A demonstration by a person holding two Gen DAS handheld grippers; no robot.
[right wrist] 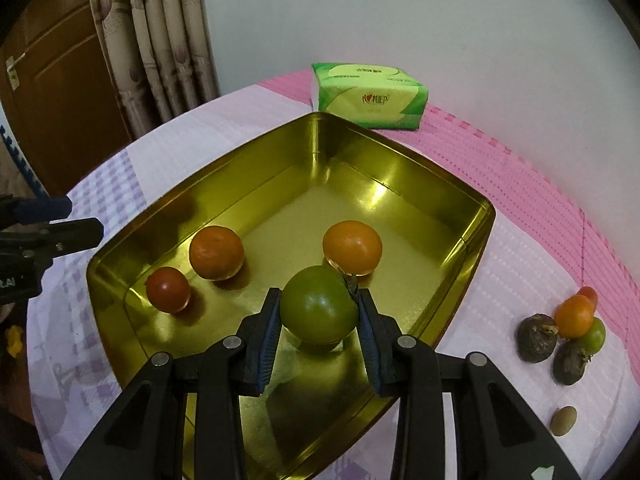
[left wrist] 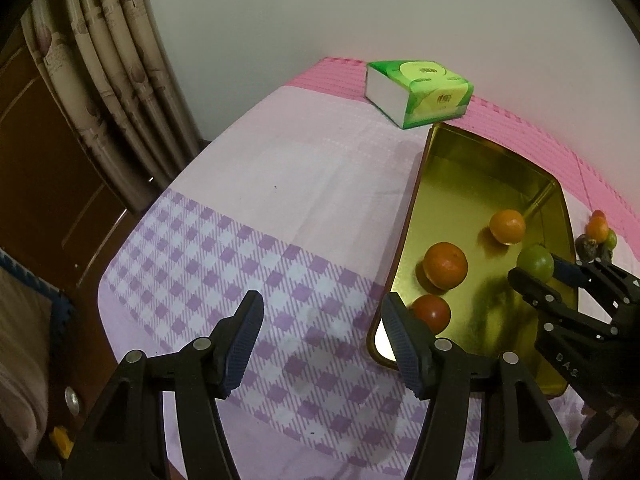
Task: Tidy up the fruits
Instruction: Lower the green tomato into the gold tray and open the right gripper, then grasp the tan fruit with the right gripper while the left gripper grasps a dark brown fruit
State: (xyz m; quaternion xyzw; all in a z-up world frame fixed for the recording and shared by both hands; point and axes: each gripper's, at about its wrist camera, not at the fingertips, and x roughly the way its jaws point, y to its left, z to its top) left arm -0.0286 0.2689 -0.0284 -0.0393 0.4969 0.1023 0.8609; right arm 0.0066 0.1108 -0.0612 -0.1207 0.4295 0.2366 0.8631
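The right gripper (right wrist: 319, 312) holds a green tomato (right wrist: 319, 305) between its blue pads, low inside the gold tin tray (right wrist: 224, 184); whether the tomato rests on the floor of the tray cannot be told. The left gripper (left wrist: 322, 332) stands open over the purple checked cloth (left wrist: 224, 264), its right finger hiding part of a red tomato (left wrist: 434, 312). Farther in the tray lie a dark orange (right wrist: 216, 253) and a brighter orange (right wrist: 352, 247). Only the right view shows the loose fruit pile (right wrist: 568, 332) clearly, right of the tray, and a small brown fruit (right wrist: 563, 421) near it. A green tissue pack (right wrist: 370, 98) sits far on the pink mat (right wrist: 520, 184), before a white wall (right wrist: 400, 12), with a curtain (left wrist: 116, 80) at the left
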